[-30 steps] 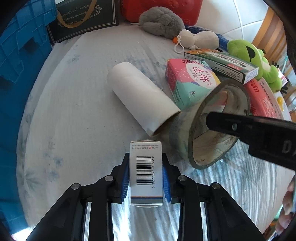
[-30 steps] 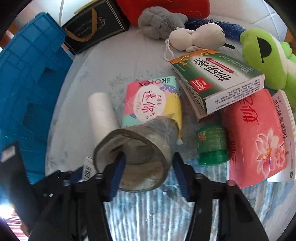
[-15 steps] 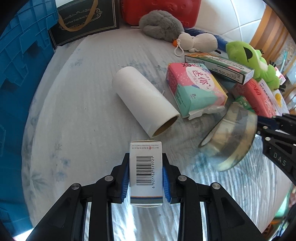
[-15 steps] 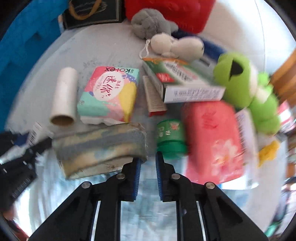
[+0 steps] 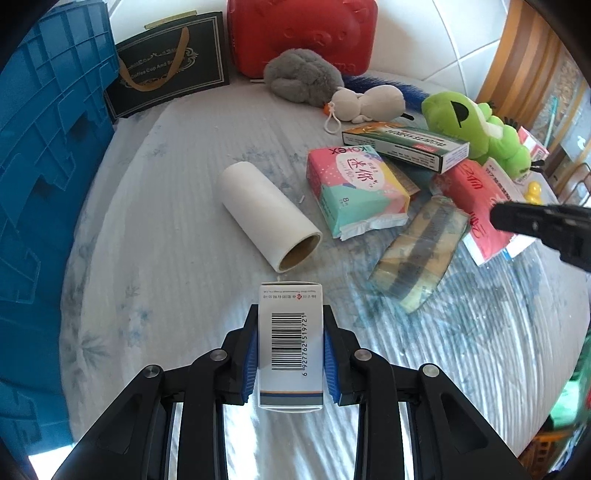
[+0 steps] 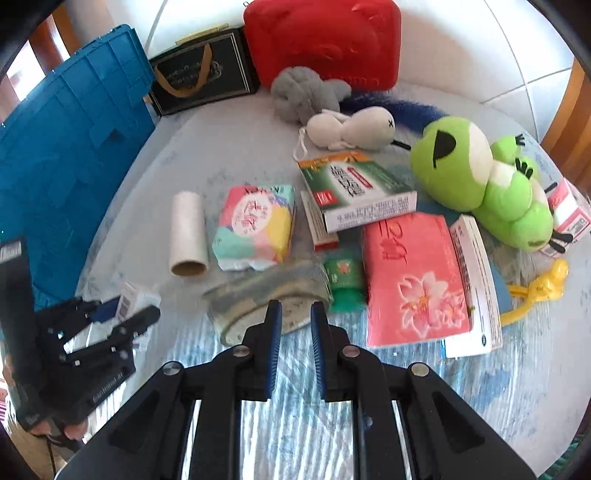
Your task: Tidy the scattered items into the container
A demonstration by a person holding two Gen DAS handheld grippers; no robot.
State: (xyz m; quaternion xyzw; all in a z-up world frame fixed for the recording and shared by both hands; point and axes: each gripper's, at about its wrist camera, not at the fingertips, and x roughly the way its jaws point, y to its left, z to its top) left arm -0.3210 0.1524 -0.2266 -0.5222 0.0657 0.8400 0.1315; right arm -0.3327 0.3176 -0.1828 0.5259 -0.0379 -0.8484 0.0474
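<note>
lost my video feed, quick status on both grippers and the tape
Left gripper shut on white barcoded box. Right gripper narrowly open, empty. Worn tape roll lies on the bed. Blue plastic crate far left, path unobstructed.

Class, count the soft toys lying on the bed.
3: a grey toy by the red case, a white toy beside it, a green frog at right. Others may be hidden.

A blue crate (image 5: 44,155) fills the left of the frame. Upper centre: a red case (image 5: 301,33), a black bag (image 5: 170,62) with gold trim, a grey plush (image 5: 303,79). At right are a green frog (image 6: 476,177) and a pink pack (image 6: 413,280) printed with flowers. The sheet (image 5: 177,206) is pale with faint blue flowers. A white box (image 5: 290,347) shows a black barcode.
</note>
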